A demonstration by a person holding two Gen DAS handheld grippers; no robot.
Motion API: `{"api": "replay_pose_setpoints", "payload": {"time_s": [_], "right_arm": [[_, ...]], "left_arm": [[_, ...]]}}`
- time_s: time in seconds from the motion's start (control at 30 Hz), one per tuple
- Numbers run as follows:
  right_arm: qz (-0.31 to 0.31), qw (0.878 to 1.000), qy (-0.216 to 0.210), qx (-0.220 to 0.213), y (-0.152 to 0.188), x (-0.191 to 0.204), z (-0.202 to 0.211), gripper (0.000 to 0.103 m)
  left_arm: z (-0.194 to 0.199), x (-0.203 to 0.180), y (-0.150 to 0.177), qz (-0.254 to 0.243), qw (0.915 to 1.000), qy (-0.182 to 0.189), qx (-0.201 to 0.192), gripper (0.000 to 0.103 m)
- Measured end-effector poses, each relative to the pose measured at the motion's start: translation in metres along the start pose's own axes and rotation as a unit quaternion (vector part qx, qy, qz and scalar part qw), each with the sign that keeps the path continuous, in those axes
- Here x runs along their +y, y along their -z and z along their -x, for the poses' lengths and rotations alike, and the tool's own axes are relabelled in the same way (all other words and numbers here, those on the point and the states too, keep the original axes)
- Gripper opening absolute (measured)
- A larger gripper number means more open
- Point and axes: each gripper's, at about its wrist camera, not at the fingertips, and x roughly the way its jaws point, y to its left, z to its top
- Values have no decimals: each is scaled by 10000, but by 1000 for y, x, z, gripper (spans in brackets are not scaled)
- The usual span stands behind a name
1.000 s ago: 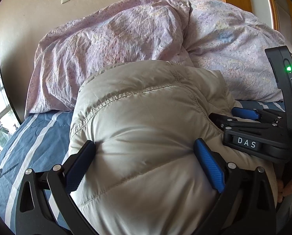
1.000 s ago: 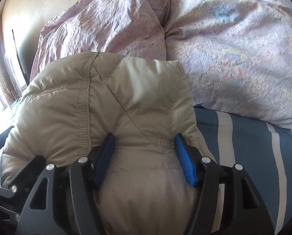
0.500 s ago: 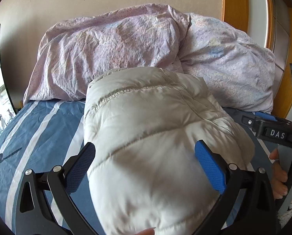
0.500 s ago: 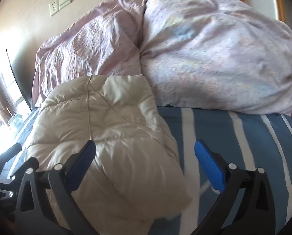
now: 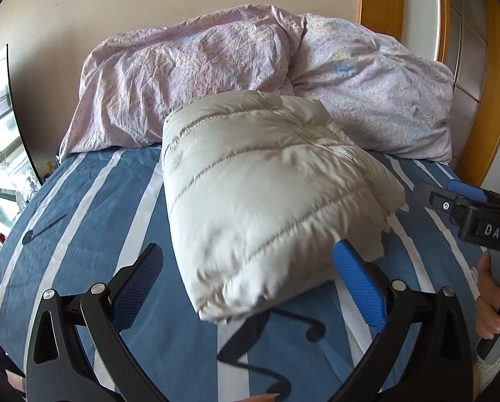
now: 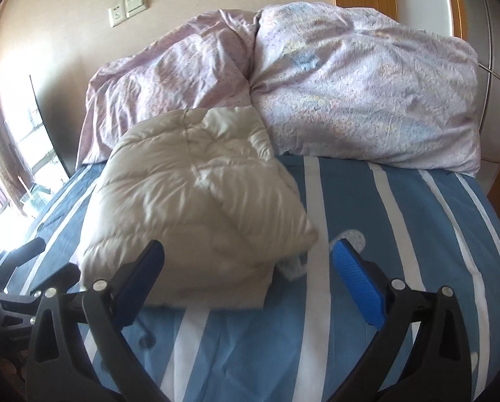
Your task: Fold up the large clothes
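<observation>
Bed: striped blue sheet [image 5: 92, 241]; lilac duvet [image 5: 196, 77] at 12 o'clock.
Jacket: folded beige puffer jacket [image 5: 260, 201] lay released.
Change: left tool [image 5: 246, 274] and right tool [image 6: 248, 271] gaped empty, drawn back.

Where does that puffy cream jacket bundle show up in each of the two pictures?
Left wrist view: the folded jacket fills the centre, lying on the striped sheet.
Right wrist view: the jacket sits left of centre, behind the left blue pad.
Shared landmark: the lilac duvet heaped behind it, below the wall sockets.
</observation>
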Motion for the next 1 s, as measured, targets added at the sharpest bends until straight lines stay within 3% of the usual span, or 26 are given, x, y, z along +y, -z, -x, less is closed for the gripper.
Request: {"api": "replay_pose_setpoints", "payload": {"time_s": [0.33, 0.73, 1.0], "right_arm": [[284, 9993, 176, -137, 39, 16, 55, 101], [-53, 9988, 402, -266, 70, 12, 104, 101], [-145, 9986, 472, -184, 82, 16, 112, 101]], "left_arm": [[49, -4, 29, -48, 9996, -274, -46, 102], [89, -10, 35, -87, 9997, -196, -127, 102], [101, -13, 39, -99, 9998, -132, -110, 102]]}}
